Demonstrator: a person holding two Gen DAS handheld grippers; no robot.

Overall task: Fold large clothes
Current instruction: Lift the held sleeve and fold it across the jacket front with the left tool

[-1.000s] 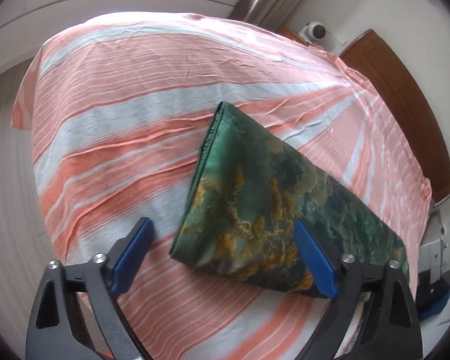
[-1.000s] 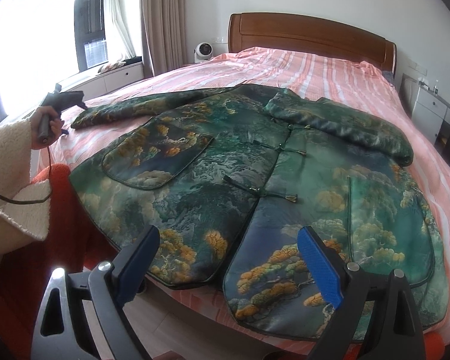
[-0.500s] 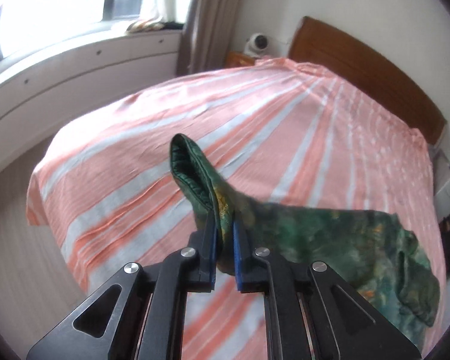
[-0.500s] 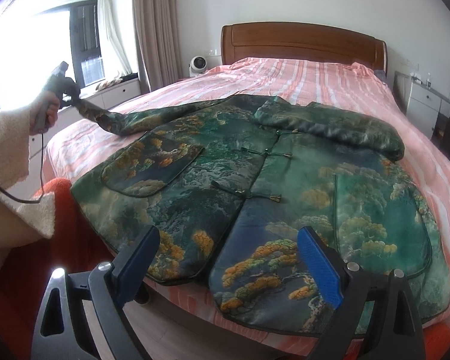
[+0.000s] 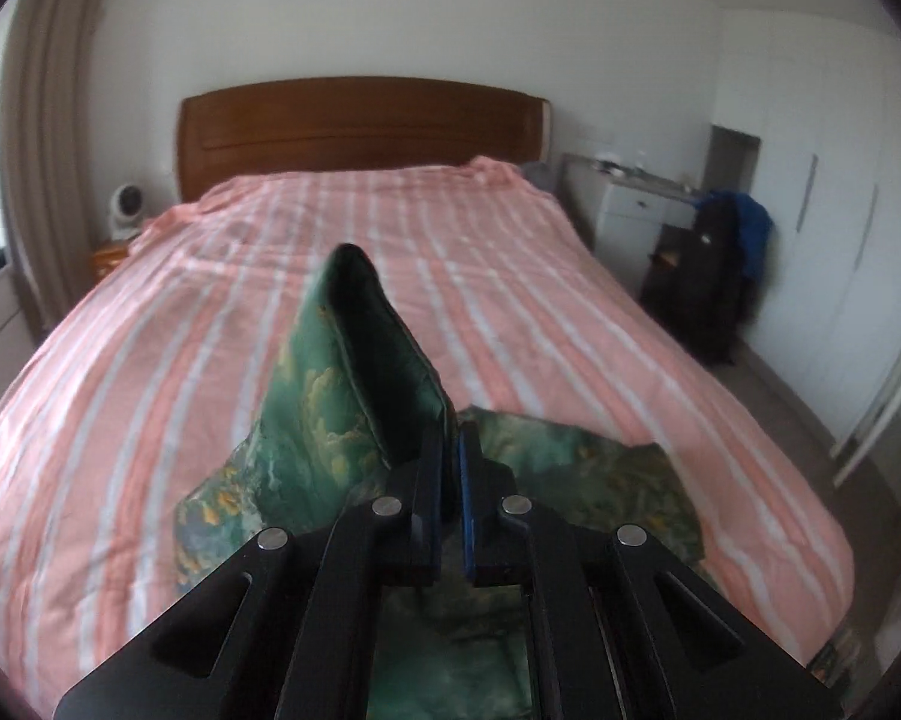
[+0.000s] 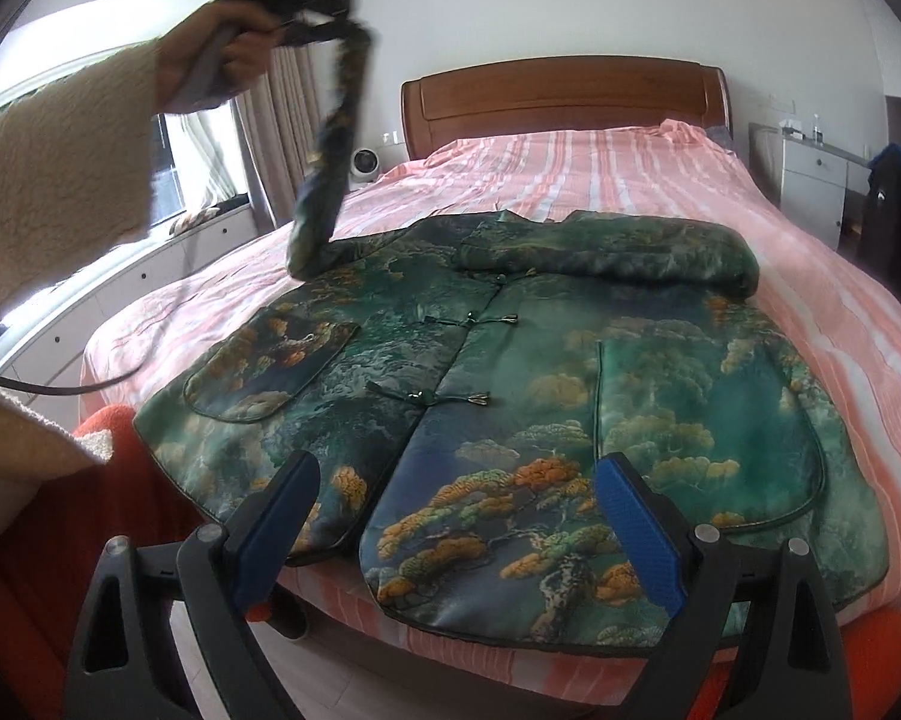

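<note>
On one bed (image 6: 600,168), one jacket (image 6: 510,372); left gripper (image 5: 449,450) pinches its sleeve (image 5: 360,360).

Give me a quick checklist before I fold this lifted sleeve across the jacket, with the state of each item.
1. Left gripper clamped on the sleeve: ok, the blue pads are shut on the cuff.
2. Sleeve clear of the bed: ok, it hangs from the raised hand down to the shoulder.
3. Jacket body lying flat: ok, front panels spread, fastenings closed.
4. Other sleeve already folded in: ok, it lies across the chest below the collar.
5. Right gripper free to help: ok, open and empty over the hem.
6. Hem fully supported on the bedspread: not ok, the lower edge overhangs the mattress edge.
</note>
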